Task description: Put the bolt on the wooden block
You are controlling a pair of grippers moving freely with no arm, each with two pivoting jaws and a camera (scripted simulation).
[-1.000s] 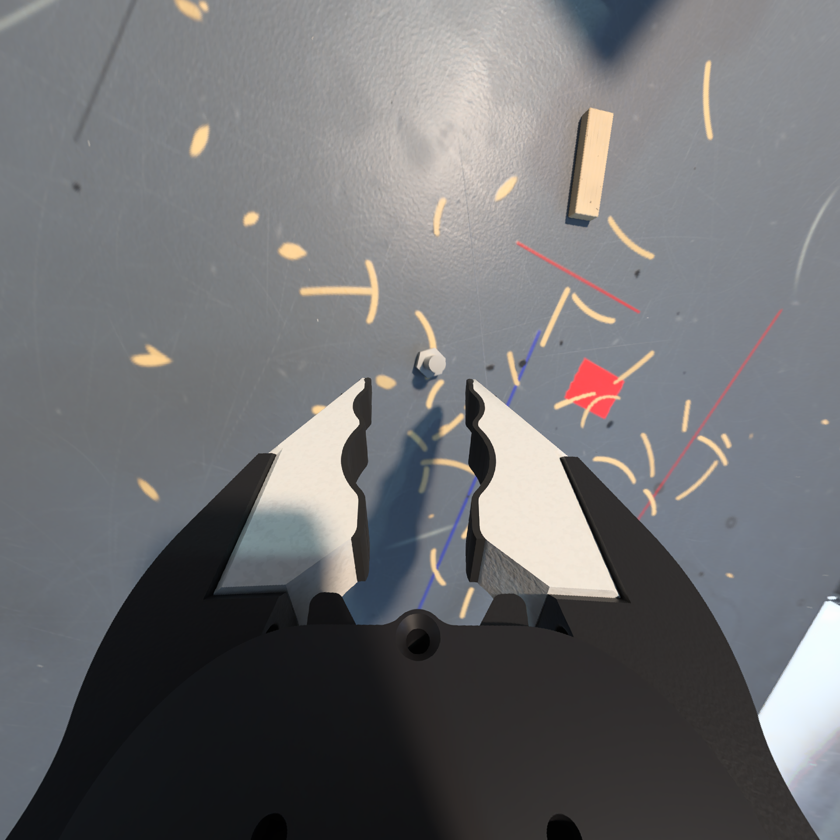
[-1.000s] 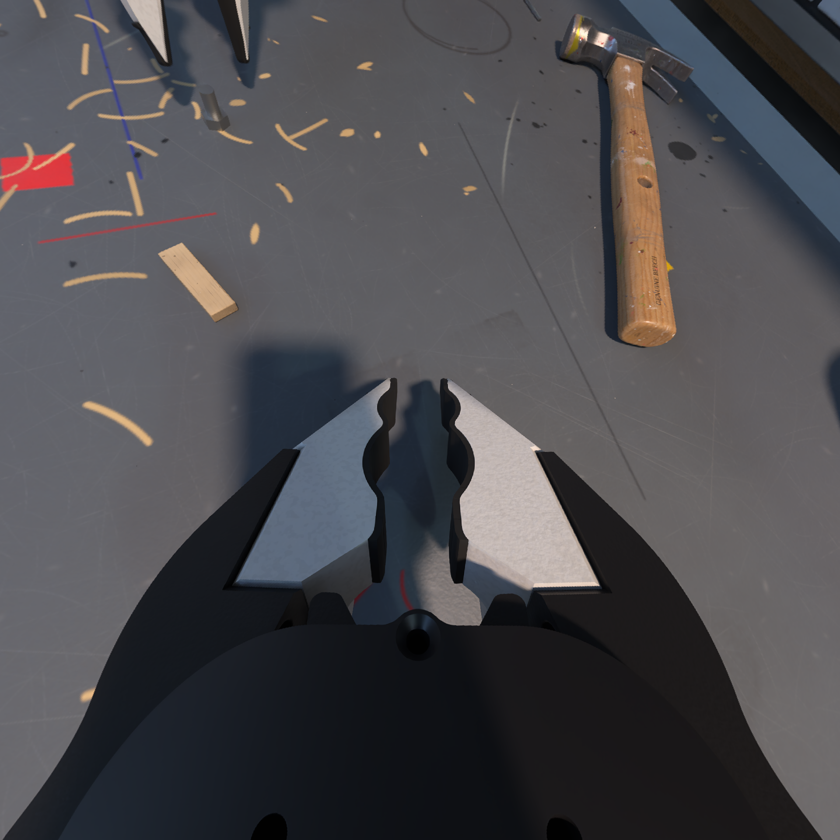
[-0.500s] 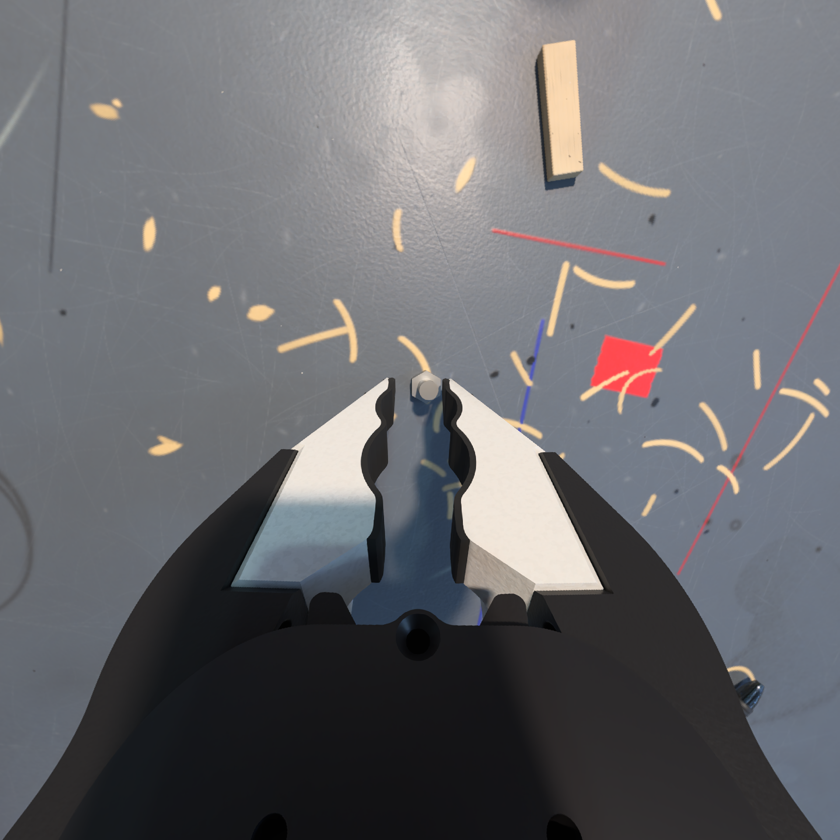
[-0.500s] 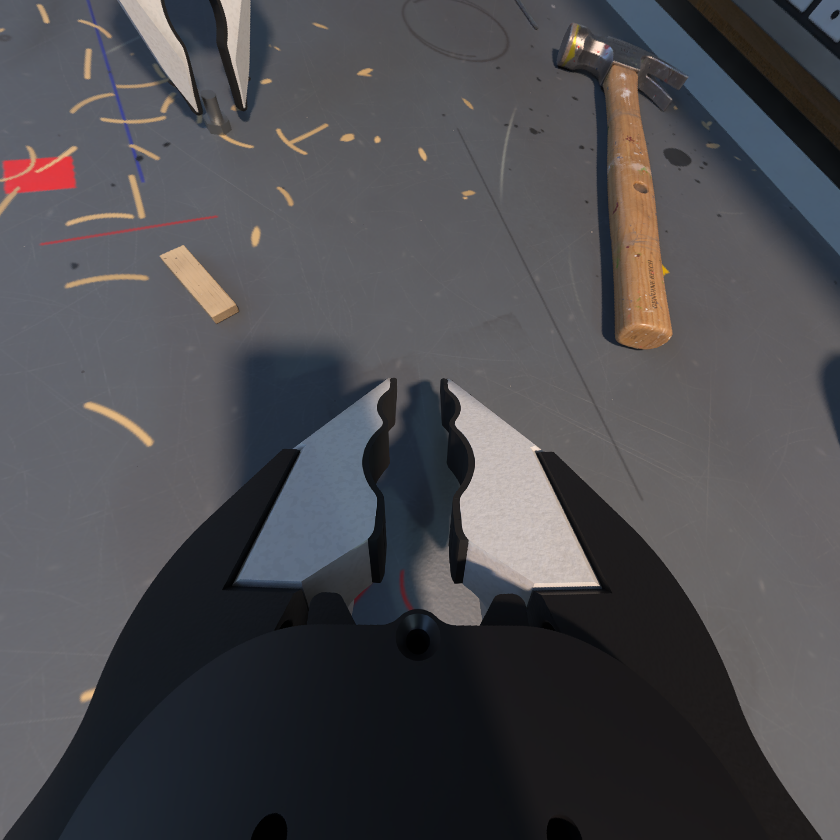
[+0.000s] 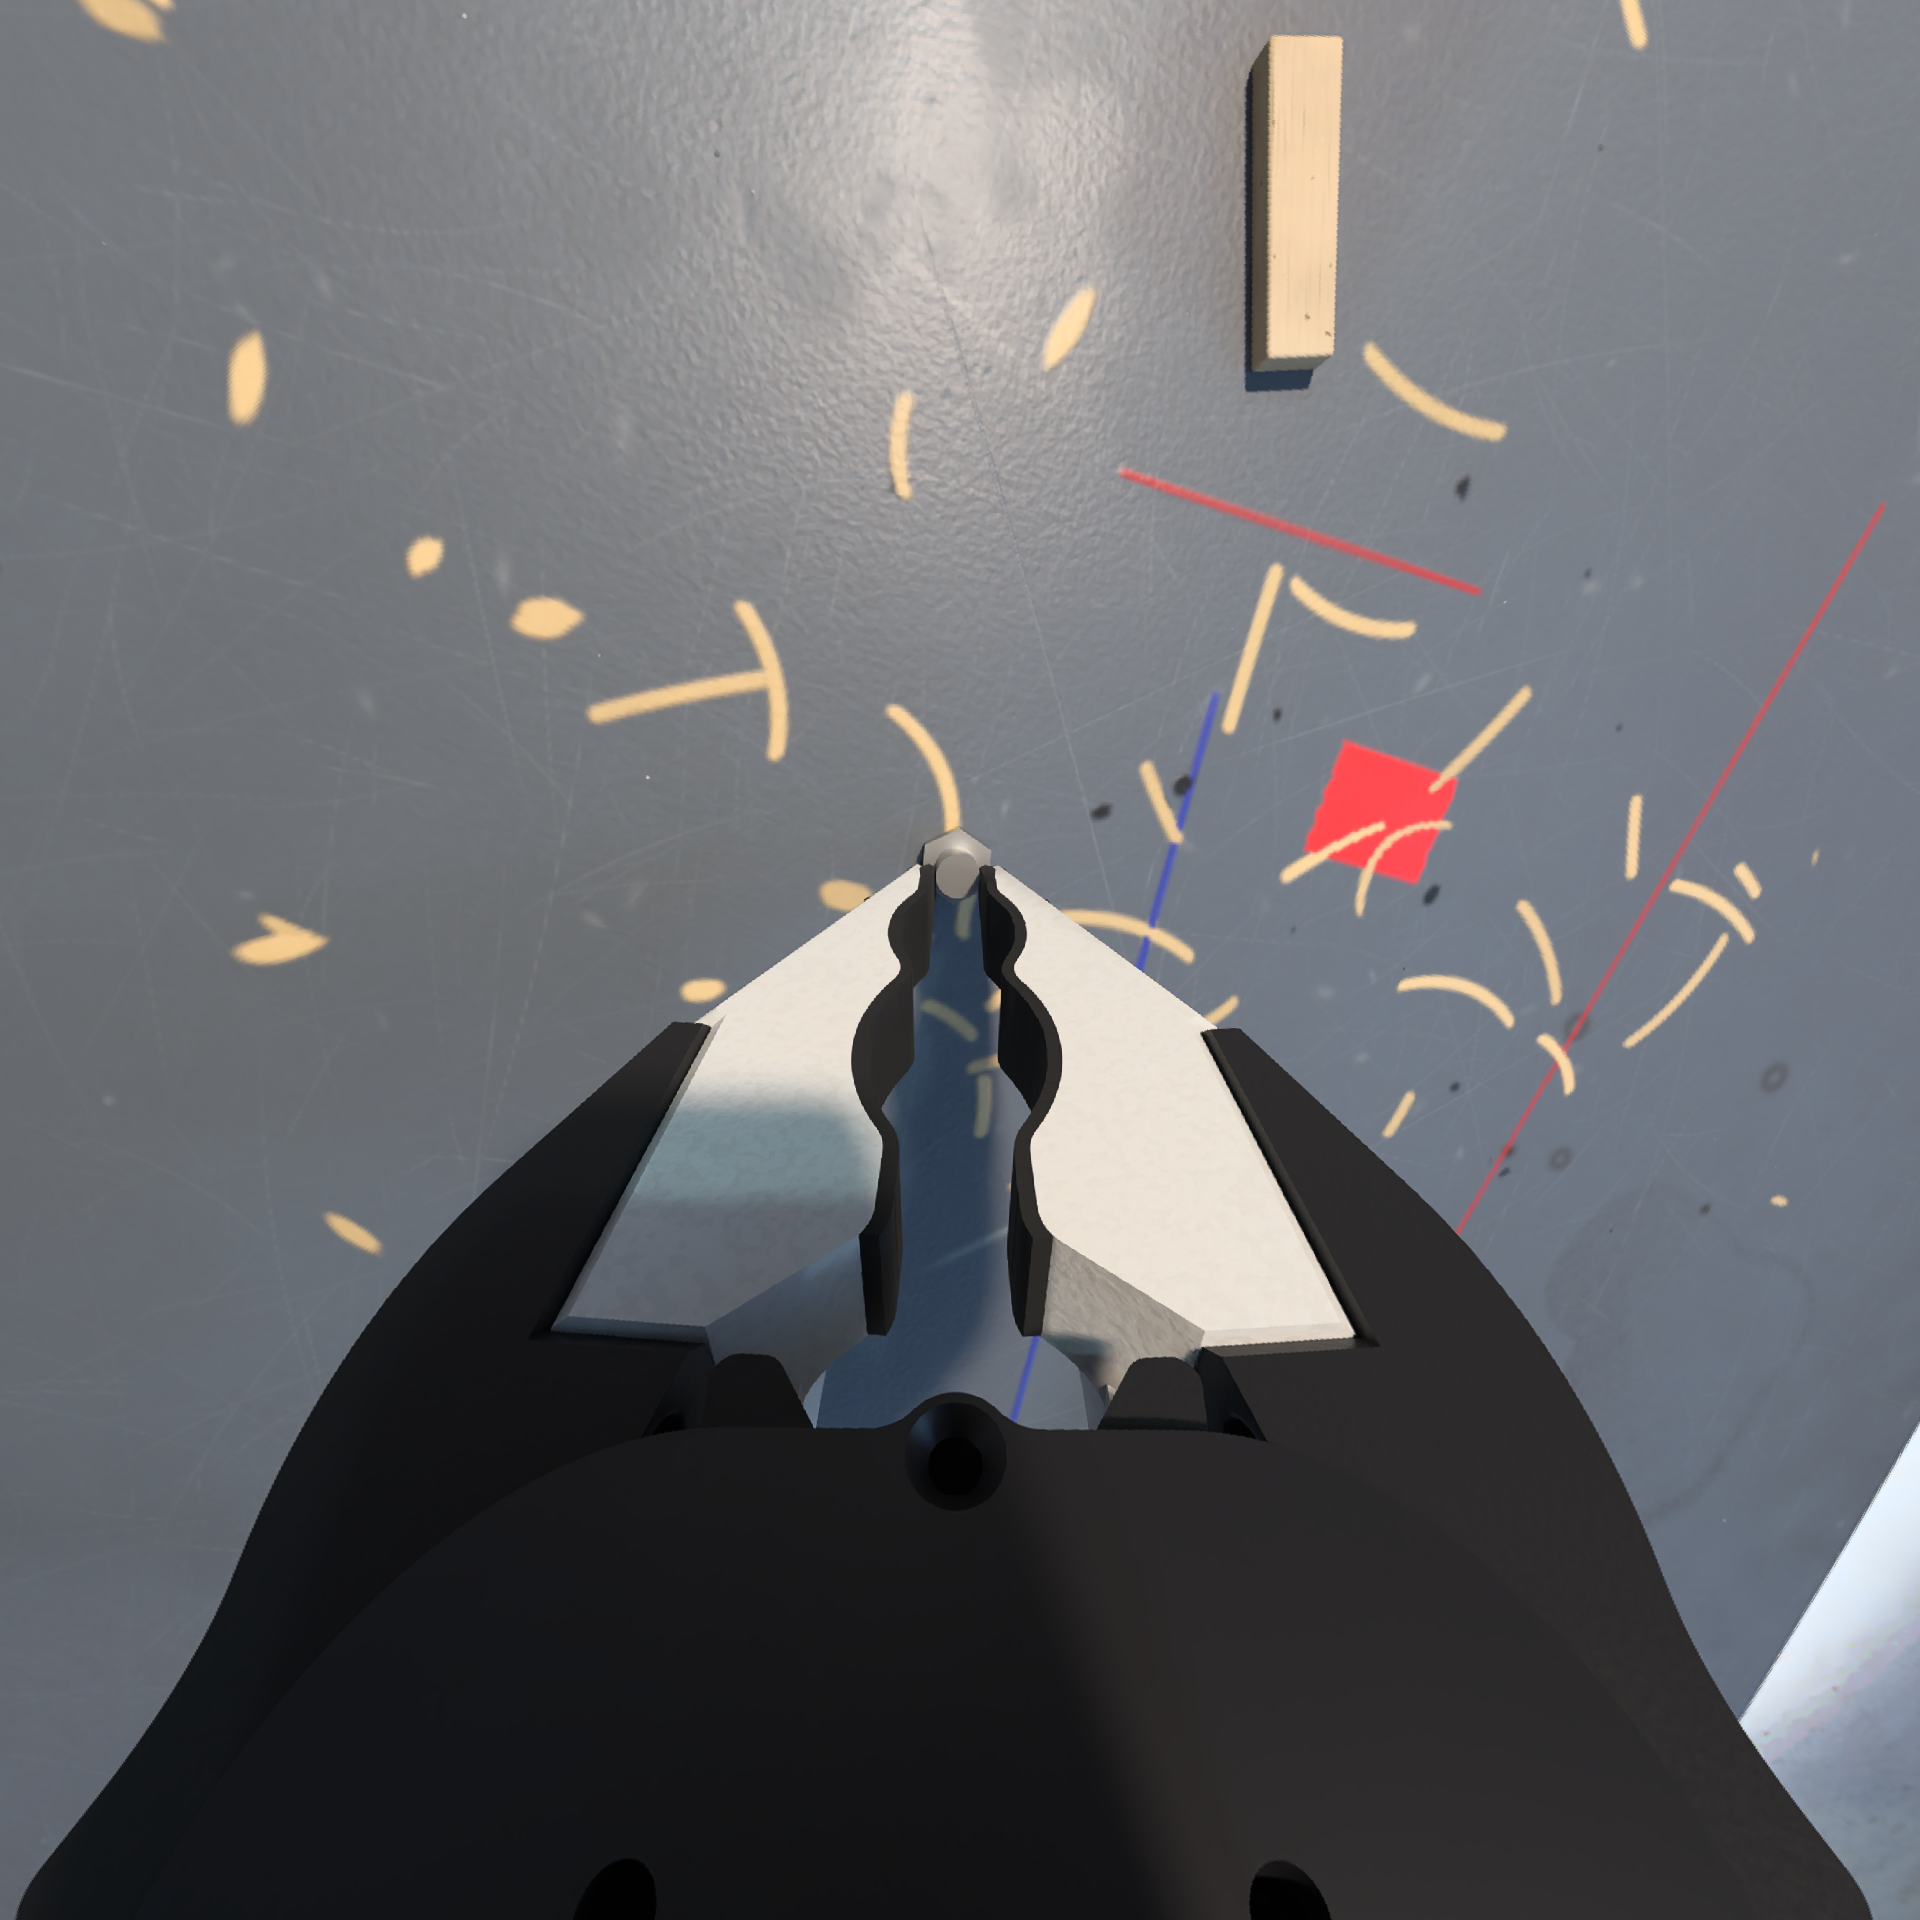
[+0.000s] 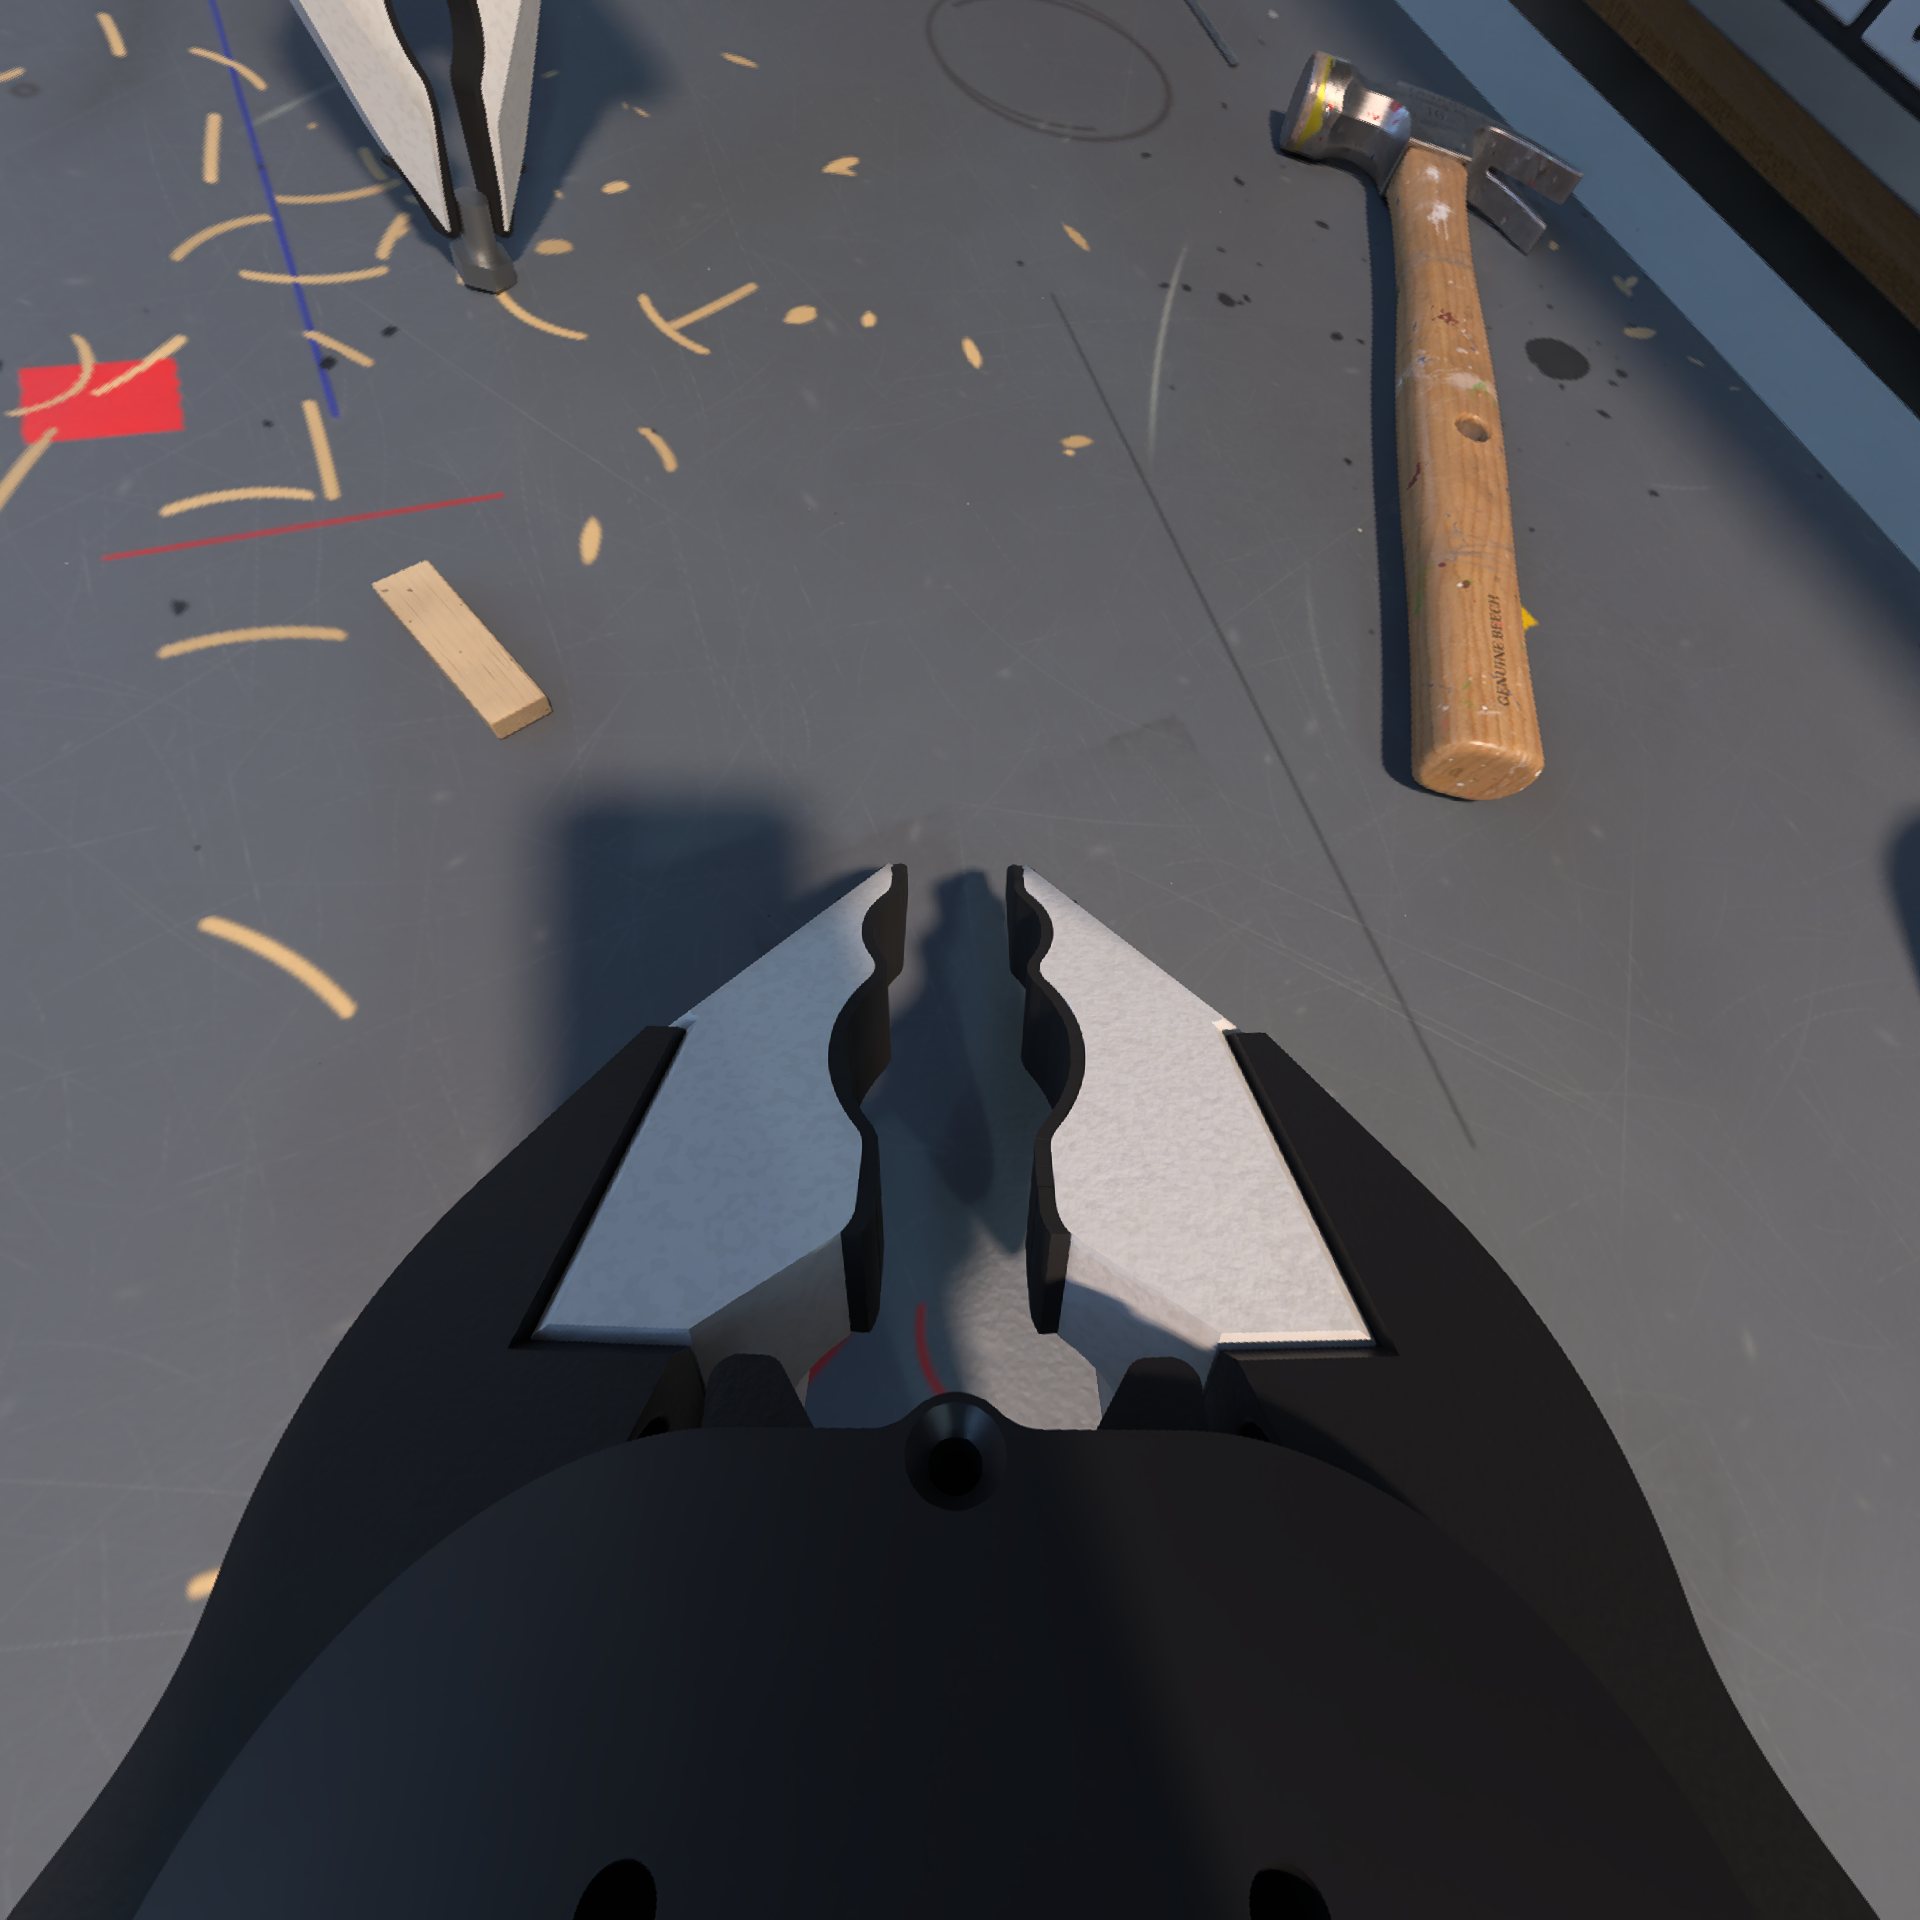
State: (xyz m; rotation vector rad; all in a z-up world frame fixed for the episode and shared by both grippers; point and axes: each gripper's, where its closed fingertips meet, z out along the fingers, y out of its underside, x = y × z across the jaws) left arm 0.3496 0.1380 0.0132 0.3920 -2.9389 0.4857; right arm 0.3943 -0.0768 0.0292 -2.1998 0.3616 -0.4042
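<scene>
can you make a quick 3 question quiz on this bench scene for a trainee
1. True or false: the left gripper has its jaws closed on the bolt.
2. Which tool lies on the bench to the right in the right wrist view? A) hammer B) saw C) wrench
3. Fill in: the wooden block lies flat on the bench with ____ on top of it.

Key
1. True; the bolt's head touches the bench.
2. A, the hammer.
3. Nothing; the right gripper is open and empty.

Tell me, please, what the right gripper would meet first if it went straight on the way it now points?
Probably the bare grey bench top: the right gripper is open and empty, with the wooden block left of its line and the hammer right.
</scene>
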